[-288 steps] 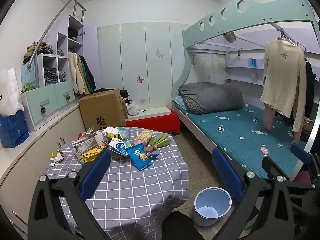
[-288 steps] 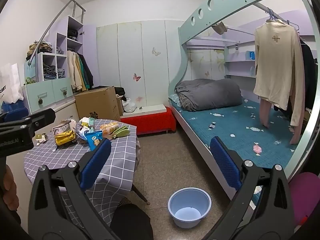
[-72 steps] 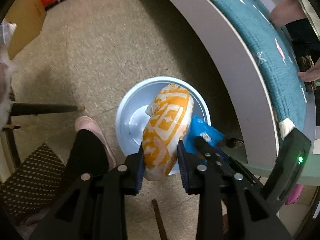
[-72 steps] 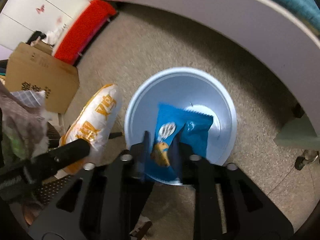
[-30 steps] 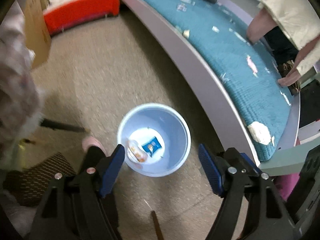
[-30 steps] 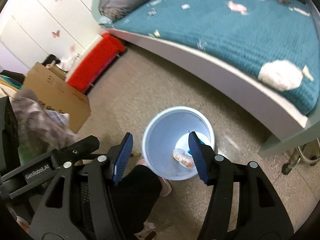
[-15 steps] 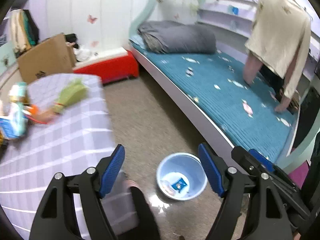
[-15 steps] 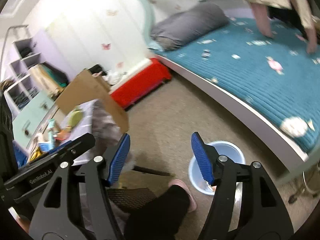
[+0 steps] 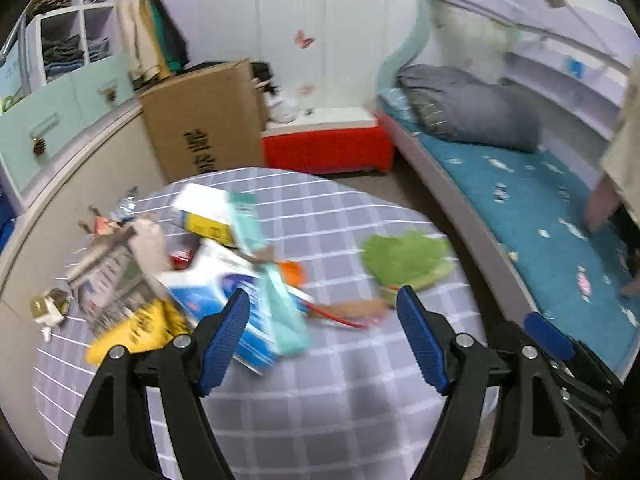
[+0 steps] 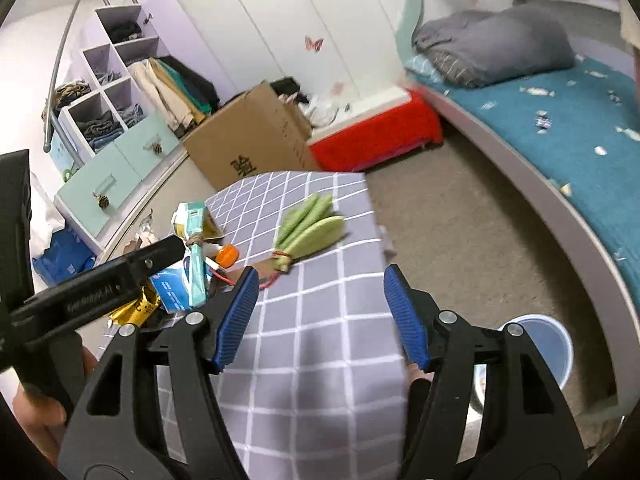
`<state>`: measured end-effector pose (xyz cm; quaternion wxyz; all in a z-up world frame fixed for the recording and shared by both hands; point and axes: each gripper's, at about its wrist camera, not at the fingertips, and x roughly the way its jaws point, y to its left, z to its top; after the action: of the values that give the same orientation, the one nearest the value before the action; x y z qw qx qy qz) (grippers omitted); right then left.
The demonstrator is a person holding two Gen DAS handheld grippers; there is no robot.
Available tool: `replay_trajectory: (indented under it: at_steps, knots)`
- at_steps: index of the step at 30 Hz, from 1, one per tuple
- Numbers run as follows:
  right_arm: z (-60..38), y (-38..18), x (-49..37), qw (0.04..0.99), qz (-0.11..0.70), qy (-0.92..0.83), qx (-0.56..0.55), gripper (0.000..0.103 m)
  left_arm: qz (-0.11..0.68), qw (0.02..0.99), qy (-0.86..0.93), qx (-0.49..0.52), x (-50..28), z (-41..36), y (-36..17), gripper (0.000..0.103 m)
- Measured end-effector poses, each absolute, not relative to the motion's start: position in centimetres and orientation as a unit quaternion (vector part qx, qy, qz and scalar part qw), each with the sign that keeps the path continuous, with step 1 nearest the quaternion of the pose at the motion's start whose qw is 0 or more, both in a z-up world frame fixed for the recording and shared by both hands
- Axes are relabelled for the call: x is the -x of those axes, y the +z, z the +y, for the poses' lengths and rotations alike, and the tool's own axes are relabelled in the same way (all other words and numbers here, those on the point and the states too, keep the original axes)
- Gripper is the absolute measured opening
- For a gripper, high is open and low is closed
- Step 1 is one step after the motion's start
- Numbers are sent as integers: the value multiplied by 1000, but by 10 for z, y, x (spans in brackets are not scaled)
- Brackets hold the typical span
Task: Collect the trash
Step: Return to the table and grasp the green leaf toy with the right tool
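Both of your grippers are empty now: the left gripper [image 9: 322, 334] has its blue-padded jaws spread wide with nothing between them, and the right gripper [image 10: 318, 314] is just as wide and just as bare. A couple of seconds ago each was clamped on a snack packet over the pale blue plastic bucket [image 10: 536, 350]; you have since dropped both in and swung back up over the round table with the grey checked cloth [image 9: 340, 400]. That means one round is done and the next pick is open. The remaining heap of wrappers and cartons [image 9: 192, 280] lies toward the table's left edge, just ahead of your left gripper, with the green banana-like bunch [image 10: 310, 228] near the right edge. The bucket stands on the floor beside the table's right edge.
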<state>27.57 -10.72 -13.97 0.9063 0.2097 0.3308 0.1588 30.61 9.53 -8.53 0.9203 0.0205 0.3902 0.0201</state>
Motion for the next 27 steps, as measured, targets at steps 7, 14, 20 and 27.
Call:
replay_trajectory:
  at_steps: [7,14,20,27]
  knots:
    - [-83,-149,-316,894,362,160,-212,64,433,900,43,-26,-350,128,-97,70]
    - [-62,-155,-348,887,386,149,-205,69,469,880,61,-43,-375,133,-121,60]
    - [-54,-160,-363,887,393,146,-192,70,459,886,67,-26,-372,143,-116,25]
    - [-37,-160,-375,891,400,142,-162,30,430,901,54,-22,-360,137,-101,22]
